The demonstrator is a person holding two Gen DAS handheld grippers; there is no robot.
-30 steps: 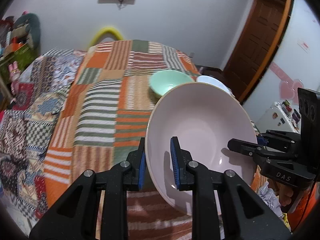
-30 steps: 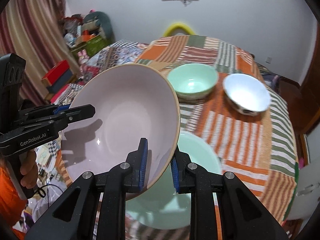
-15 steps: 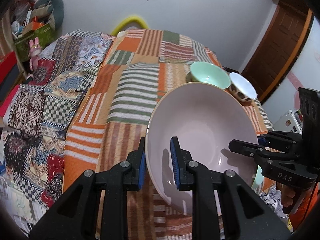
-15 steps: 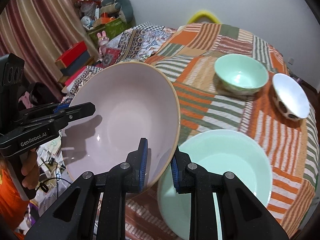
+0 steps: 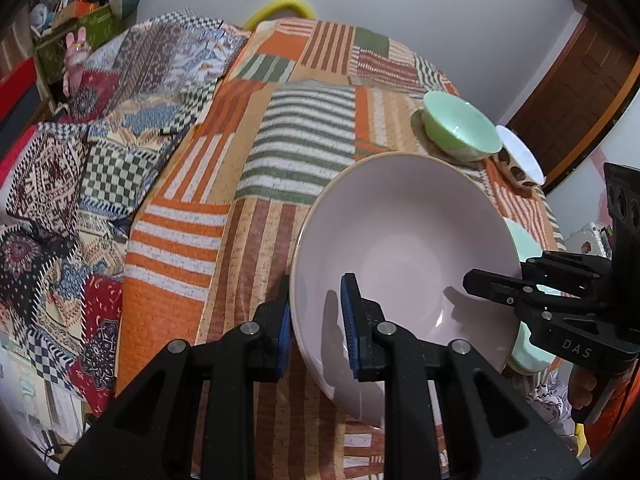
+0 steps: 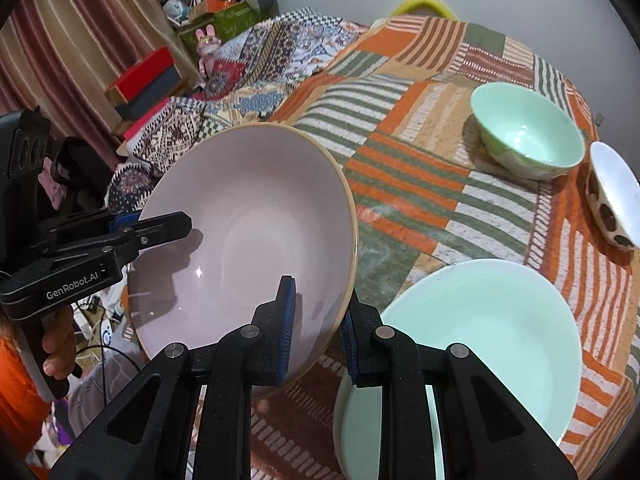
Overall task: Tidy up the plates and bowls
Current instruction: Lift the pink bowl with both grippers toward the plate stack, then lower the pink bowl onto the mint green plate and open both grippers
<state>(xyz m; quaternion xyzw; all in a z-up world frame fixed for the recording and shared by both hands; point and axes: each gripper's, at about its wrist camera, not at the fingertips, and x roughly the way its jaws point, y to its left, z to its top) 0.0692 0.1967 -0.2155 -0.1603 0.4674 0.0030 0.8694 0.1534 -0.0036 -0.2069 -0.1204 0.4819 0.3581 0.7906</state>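
a large mint plate (image 6: 480, 320) lies on the patchwork-covered desk (image 6: 400, 160), just right of the held pink bowl (image 6: 248, 232); a mint bowl (image 6: 528, 140) and a spotted white bowl (image 6: 612, 200) sit farther back. left tool (image 5: 316, 316) and right tool (image 6: 318, 320), both angled downward, each clamp opposite rims of the pink bowl, tilted above the desk edge.

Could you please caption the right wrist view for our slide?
Both grippers clamp the pink bowl beside the large mint bowl.
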